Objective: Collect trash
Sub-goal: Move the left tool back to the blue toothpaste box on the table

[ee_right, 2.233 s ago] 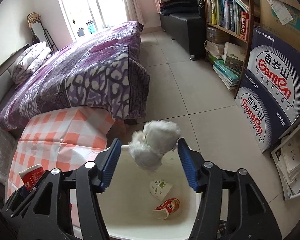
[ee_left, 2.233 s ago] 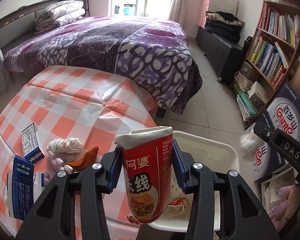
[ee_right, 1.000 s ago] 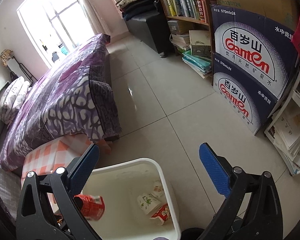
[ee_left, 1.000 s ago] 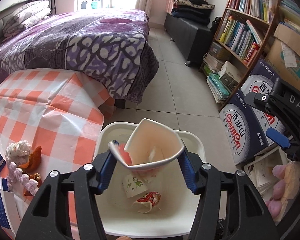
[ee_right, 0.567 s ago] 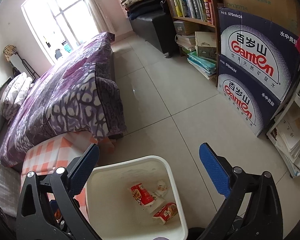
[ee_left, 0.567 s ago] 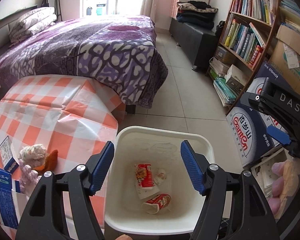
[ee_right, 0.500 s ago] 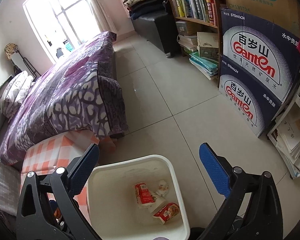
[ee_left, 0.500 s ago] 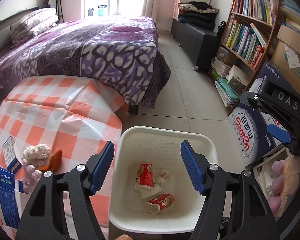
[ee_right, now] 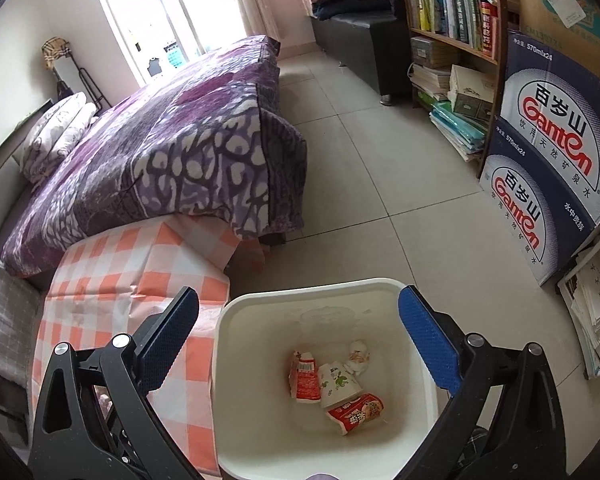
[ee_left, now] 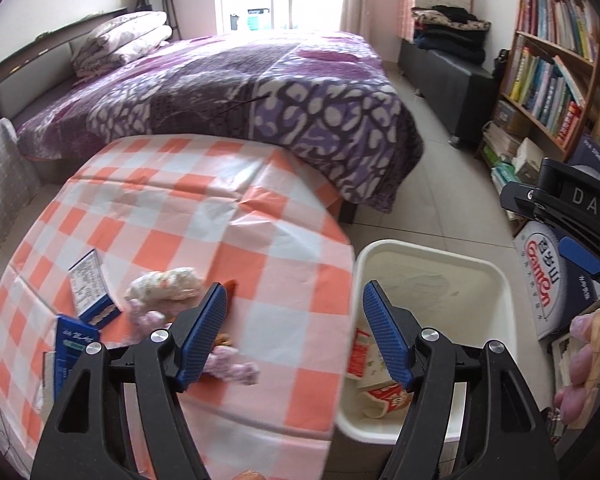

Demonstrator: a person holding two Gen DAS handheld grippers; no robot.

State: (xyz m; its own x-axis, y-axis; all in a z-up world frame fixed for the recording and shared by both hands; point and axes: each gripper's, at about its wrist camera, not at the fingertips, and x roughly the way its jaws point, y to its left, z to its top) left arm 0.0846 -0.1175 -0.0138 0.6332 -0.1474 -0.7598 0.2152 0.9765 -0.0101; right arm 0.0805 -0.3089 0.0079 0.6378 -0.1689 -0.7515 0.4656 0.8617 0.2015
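Blue-padded left gripper (ee_left: 295,334) is spread wide and empty, straddling the table's (ee_left: 260,264) right edge: left pad over the checked cloth, right pad over the bin (ee_left: 428,252). Right gripper (ee_right: 298,342) is also wide apart w/ nothing in it, hanging above the bin, which sits on the floor touching the table's right side.

Near to far, left view: pink wad (ee_left: 230,366) lies closest, partly hidden under the left pad. Just left of it stands a blue box (ee_left: 74,354) at the table's near-left edge. Next out is an orange scrap (ee_left: 231,285), peeking past the pad tip; can't tell what it is. Crumpled tissue (ee_left: 166,284) lies beside it, long axis running left-right. Flat blue carton (ee_left: 90,286) is left of the tissue, long axis near-far. Beyond that, bare cloth, then the bed (ee_left: 240,80).

Key relation: remaining trash lies left of and slightly ahead of the left gripper, i.e. on the side away from the bin. Left gripper is much nearer; right one has the bin between it and the table. Judging by that, next pick falls to the left, prob. wad or tissue, needing a short shift left and down.

Bin holds red cup (ee_right: 304,376), white cup (ee_right: 336,384), red wrapper (ee_right: 356,408).
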